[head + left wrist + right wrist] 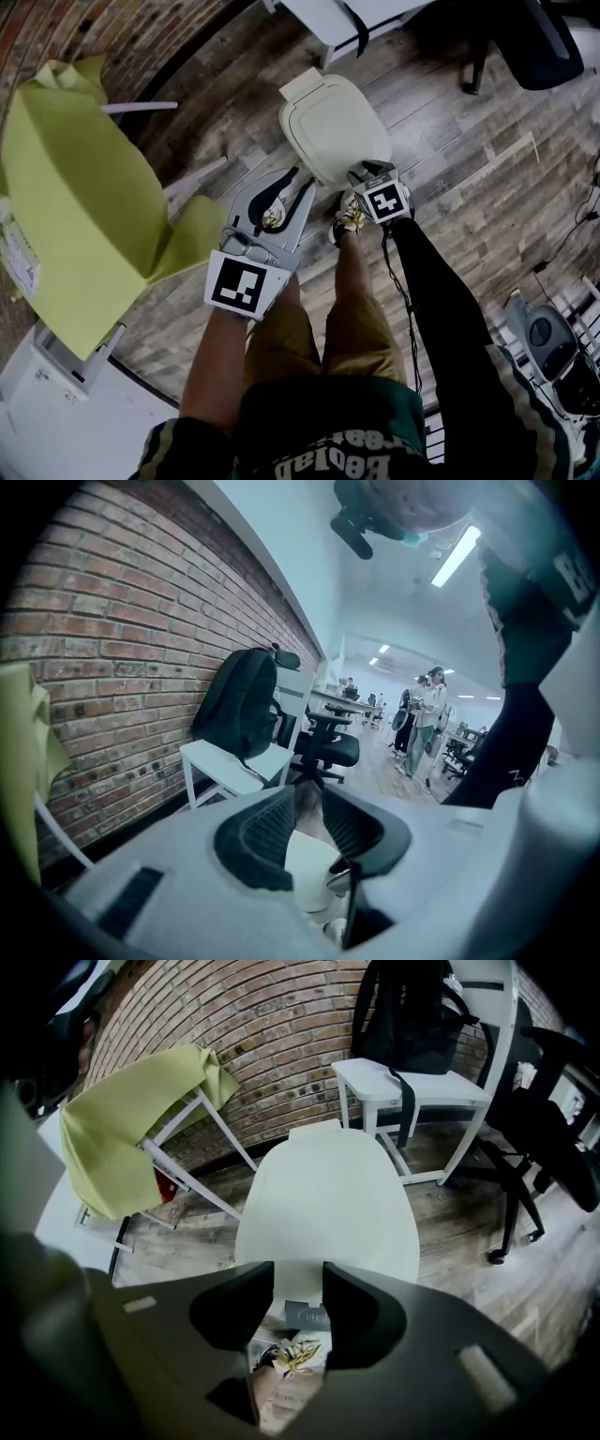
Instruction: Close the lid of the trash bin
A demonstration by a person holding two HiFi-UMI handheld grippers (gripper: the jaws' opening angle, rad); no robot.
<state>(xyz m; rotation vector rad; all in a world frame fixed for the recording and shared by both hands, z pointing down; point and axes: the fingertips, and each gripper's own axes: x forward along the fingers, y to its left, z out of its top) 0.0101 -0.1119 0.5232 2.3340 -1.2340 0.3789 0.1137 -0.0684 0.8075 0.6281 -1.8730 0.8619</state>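
Trash bin lid [328, 1204] lay flat on top of its white bin, which stood on the wooden floor [469, 169] just ahead of the person's feet. Right gripper [298, 1277], pointing steeply down at the lid's near edge, had its jaws wide apart and gripped nothing, the gap showing only that edge and a shoe [291, 1354] with yellow laces; left gripper [307, 797], beside it, was likewise parted and empty. Further out were a chair draped in yellow-green cloth [75, 187], a brick wall [272, 1016], and a black backpack [412, 1016] on a white chair.
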